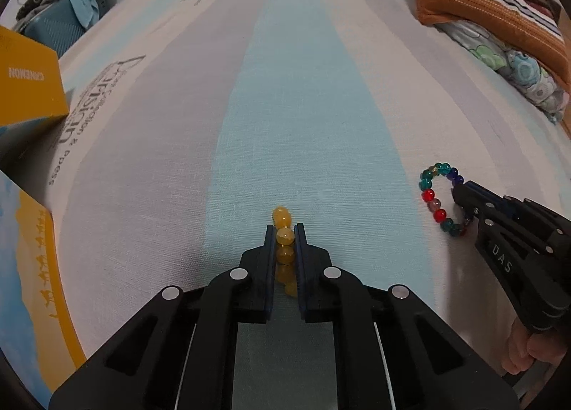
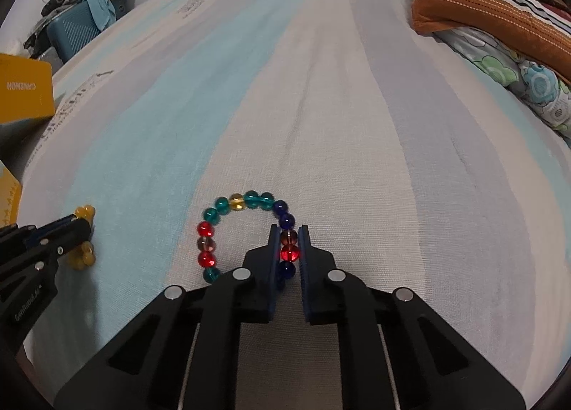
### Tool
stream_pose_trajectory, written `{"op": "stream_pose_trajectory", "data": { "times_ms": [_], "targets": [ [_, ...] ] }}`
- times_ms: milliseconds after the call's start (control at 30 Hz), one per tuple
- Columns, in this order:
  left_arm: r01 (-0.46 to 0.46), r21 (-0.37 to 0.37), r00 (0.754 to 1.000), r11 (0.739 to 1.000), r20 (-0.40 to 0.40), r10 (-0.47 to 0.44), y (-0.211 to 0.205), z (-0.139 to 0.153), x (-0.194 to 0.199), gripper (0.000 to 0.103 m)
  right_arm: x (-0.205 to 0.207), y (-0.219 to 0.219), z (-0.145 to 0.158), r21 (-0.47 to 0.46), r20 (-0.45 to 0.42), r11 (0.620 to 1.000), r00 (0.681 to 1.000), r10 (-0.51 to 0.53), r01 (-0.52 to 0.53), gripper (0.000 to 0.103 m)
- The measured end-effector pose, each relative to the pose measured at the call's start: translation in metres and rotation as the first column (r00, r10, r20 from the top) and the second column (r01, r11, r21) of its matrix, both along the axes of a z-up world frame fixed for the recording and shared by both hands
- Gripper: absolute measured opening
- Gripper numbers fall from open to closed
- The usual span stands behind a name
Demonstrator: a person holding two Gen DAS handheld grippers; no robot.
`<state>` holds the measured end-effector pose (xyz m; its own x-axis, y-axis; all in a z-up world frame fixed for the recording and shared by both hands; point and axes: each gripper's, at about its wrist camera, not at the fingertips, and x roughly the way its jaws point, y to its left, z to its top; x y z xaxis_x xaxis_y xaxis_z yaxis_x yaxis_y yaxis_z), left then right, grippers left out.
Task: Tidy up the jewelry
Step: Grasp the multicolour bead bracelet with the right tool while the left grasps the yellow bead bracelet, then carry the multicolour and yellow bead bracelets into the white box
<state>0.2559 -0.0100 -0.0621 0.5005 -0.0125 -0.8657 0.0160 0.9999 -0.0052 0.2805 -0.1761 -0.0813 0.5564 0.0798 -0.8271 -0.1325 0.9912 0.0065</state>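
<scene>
Nearest our left wrist camera, the left gripper (image 1: 284, 231) has its two black fingers drawn narrow around a bracelet of round translucent yellow beads (image 1: 283, 236), which stands on edge between the pads, one bead poking out past the tips. From the right wrist view we see the same yellow beads (image 2: 85, 211) showing above and below the left gripper (image 2: 84, 226), touching the cloth.

Our right gripper (image 2: 288, 231) is likewise closed narrow, pinching the near right side of a ring-shaped bracelet of glossy teal, red, blue, brown and amber glass beads (image 2: 221, 204). A brownish bead and a red bead sit squeezed between the pads, while the remaining loop lies flat to the left. In the left view this multicoloured bracelet (image 1: 430, 192) lies well apart from the yellow one, with the right gripper (image 1: 458, 192) at its far side.

Both bracelets rest on a bed sheet striped in pale blue, grey and cream (image 2: 357, 124). Farther out, a yellow cardboard box printed "CANEMON" (image 1: 25, 81) stands at the left, and folded striped and floral blankets (image 1: 492, 10) are stacked at the far right.
</scene>
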Motion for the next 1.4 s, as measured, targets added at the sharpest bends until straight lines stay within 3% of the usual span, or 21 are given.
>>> {"op": "stream_pose_trajectory", "data": {
  "times_ms": [467,867,1133,1400],
  "targets": [
    [0.014,-0.047,0.999,0.999,0.032,-0.013,-0.002,0.025,-0.008,0.009,-0.017,-0.005,0.031,0.065,0.066,0.998,0.998,-0.004,0.000,0.009],
    [0.012,-0.043,0.998,0.999,0.058,-0.009,0.001,0.048,-0.019,0.009,-0.036,0.005,0.063,0.089,0.134,0.996,0.991,0.012,-0.024,0.009],
    [0.019,-0.055,0.996,0.998,0.084,-0.015,0.004,0.082,-0.042,0.009,-0.049,0.013,0.092,0.104,0.157,0.994,0.988,0.009,-0.026,0.009],
    [-0.006,-0.049,0.990,0.999,0.143,0.013,0.031,0.132,-0.088,0.009,-0.082,0.047,0.138,0.121,0.196,0.990,0.979,0.046,-0.071,0.009]
  ]
}}
